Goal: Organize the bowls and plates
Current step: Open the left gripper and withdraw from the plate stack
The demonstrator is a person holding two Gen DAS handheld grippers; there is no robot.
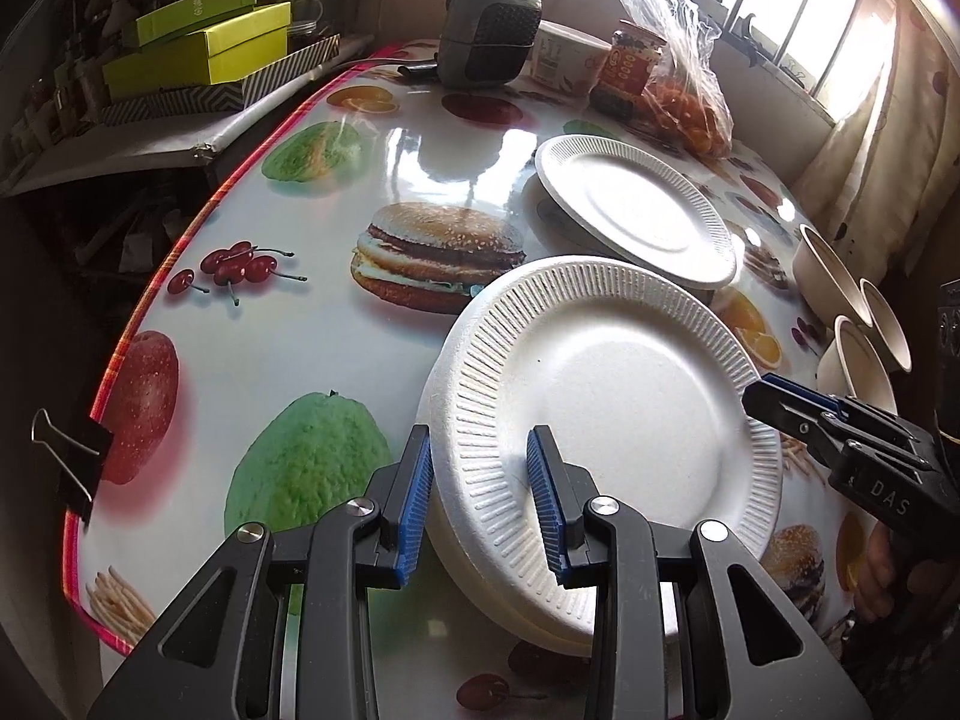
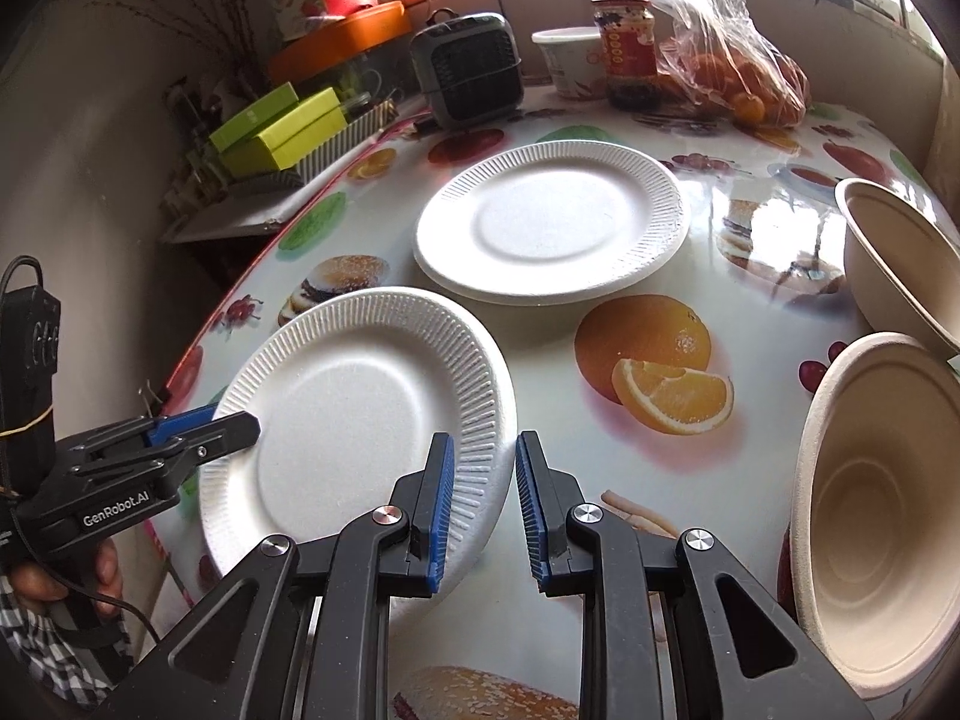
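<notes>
left tongs (image 1: 480,492) grip ribbed foam plate (image 1: 612,420) | glossy tablecloth (image 1: 300,330)

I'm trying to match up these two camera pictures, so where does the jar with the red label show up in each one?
Left wrist view: jar with the red label at top, right of centre, beside the bag of oranges.
Right wrist view: jar at top, right of centre, again left of the bag.
Shared landmark: the grey fan heater.
</notes>
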